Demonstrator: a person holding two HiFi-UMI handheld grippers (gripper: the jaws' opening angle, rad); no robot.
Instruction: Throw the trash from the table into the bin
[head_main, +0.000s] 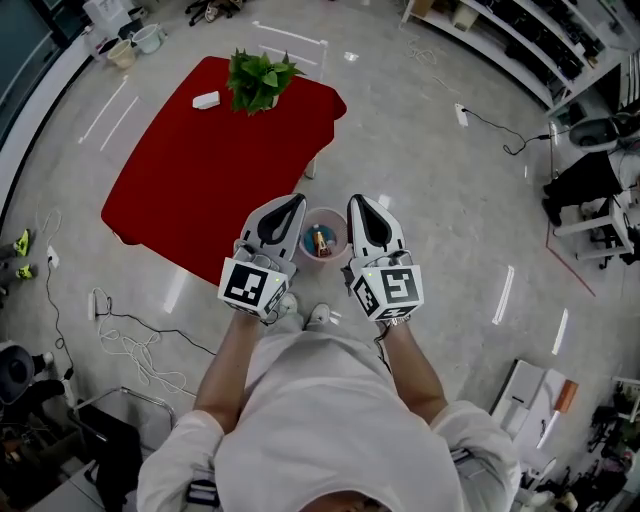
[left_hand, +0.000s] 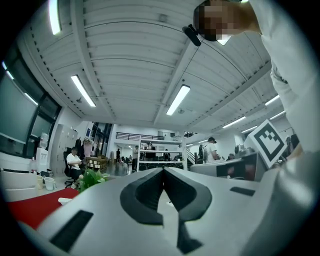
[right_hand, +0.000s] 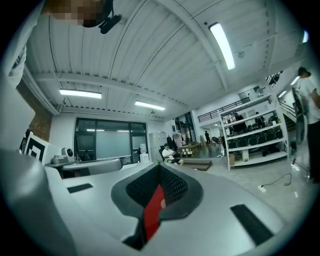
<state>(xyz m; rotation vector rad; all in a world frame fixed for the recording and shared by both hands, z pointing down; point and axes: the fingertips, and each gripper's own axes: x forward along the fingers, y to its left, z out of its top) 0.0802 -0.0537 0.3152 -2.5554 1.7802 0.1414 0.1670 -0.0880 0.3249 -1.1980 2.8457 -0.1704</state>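
You're holding both grippers level w/ the L gripper (head_main: 292, 199) and R gripper (head_main: 358, 200) flanking the pink bin (head_main: 306, 250) on the floor below. L jaws are sitting closed on nothing. R jaws are closed too; a red sliver is showing in the slit, and I can't tell if it's a scrap or sth behind. The bin is holding some trash. One white piece (head_main: 206, 100) is lying on the red table (head_main: 200, 190) beside the plant (head_main: 258, 80), well apart from you.

Risks:
- Reaching in w/ jaws shut, you'd be shoving the piece off the far edge.
- Swinging in low, you'd be clipping the plant or snagging the cloth.
- Stepping fwd, you could be kicking the bin, since it's sitting right at your feet.
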